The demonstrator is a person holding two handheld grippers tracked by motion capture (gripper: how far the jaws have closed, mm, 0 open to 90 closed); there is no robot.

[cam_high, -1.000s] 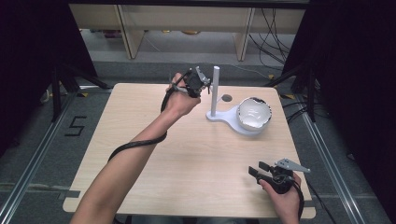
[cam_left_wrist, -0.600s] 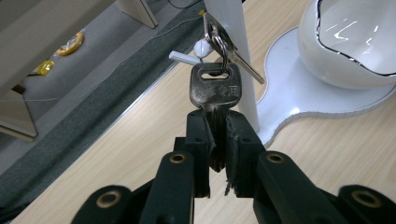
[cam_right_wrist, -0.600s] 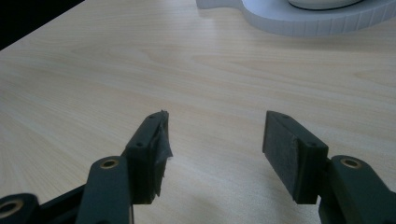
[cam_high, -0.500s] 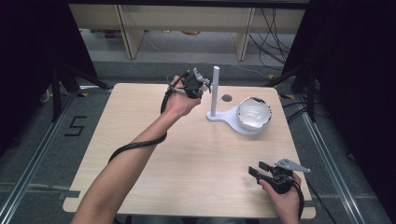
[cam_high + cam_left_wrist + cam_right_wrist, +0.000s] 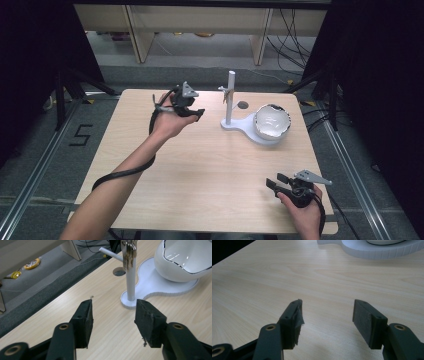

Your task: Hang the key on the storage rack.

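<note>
A white stand (image 5: 230,102) with an upright post rises at the table's far middle. A bunch of keys (image 5: 227,95) hangs from a peg near its top, and the keys (image 5: 129,252) show against the post (image 5: 130,280) in the left gripper view. A white bowl (image 5: 272,121) sits on the stand's base (image 5: 147,270). My left gripper (image 5: 197,114) hovers left of the post, apart from it. Its jaws have just been opening and nothing is between them (image 5: 113,312). My right gripper (image 5: 274,181) rests open near the front right edge, empty (image 5: 327,312).
A round cable hole (image 5: 242,105) is cut in the tabletop just behind the stand. Black curtains flank the table, and shelving legs and cables lie on the floor beyond its far edge. Bare wood (image 5: 210,165) stretches between the two hands.
The left gripper has drawn back from the post, leftward and toward the person, and its jaws have opened. The right hand has stayed where it was.
</note>
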